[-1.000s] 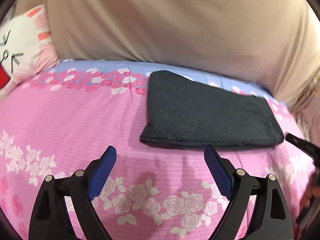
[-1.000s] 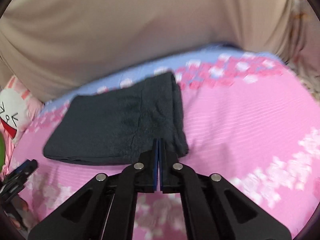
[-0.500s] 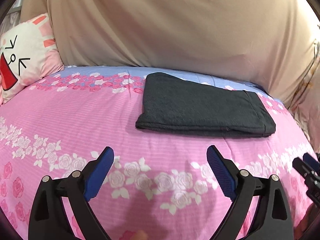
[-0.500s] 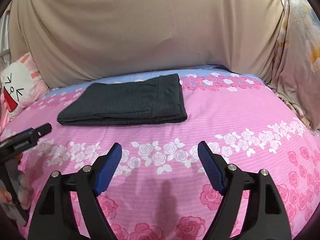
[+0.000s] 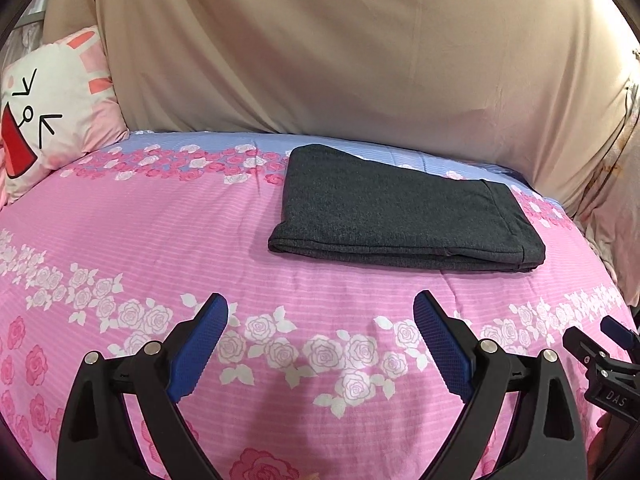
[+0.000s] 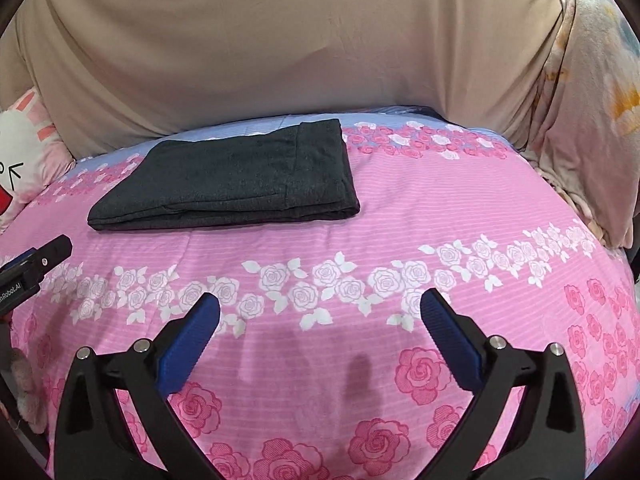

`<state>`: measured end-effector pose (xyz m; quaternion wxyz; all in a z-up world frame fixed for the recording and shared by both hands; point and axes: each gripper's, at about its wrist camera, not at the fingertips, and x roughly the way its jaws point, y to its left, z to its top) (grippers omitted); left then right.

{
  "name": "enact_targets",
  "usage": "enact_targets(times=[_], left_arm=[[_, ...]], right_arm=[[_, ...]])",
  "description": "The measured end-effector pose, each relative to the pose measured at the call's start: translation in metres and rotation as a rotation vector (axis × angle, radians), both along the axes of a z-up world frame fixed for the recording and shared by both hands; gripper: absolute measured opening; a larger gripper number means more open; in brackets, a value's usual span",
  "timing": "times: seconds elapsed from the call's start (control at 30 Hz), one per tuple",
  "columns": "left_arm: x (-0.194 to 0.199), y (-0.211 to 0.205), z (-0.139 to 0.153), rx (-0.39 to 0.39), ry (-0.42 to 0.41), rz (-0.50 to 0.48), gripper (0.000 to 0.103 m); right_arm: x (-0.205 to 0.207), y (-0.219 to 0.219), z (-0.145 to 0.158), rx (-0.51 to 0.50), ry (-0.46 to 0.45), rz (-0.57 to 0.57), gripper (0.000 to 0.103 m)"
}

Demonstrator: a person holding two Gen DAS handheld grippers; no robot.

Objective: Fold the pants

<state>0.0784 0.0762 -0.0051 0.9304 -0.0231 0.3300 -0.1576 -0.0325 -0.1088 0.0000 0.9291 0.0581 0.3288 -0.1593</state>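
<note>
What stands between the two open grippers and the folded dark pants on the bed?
Nothing visible does. Only bare pink floral bedspread lies between the pants and the right gripper, and likewise before the left gripper. Both are open and empty.

This is a bedroom in a home. A big bed [image 5: 160, 240] fills the view, covered with a pink sheet printed with roses. A soft pillow [image 5: 52, 120] with a cartoon bunny face sits at one corner. A tan cloth [image 5: 320, 60] hangs behind the bed like a curtain.
</note>
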Motion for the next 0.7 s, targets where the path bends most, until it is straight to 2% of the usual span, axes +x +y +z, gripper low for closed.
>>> enact_targets(times=[0.3, 0.7], left_arm=[[0.0028, 0.0012, -0.0032, -0.011, 0.036, -0.009, 0.092], [-0.0019, -0.0055, -0.0012, 0.039, 0.011, -0.013, 0.092]], right_arm=[[0.0020, -0.0047, -0.0016, 0.011, 0.007, -0.005, 0.098], [0.0024, -0.0056, -0.0018, 0.010, 0.007, -0.001, 0.098]])
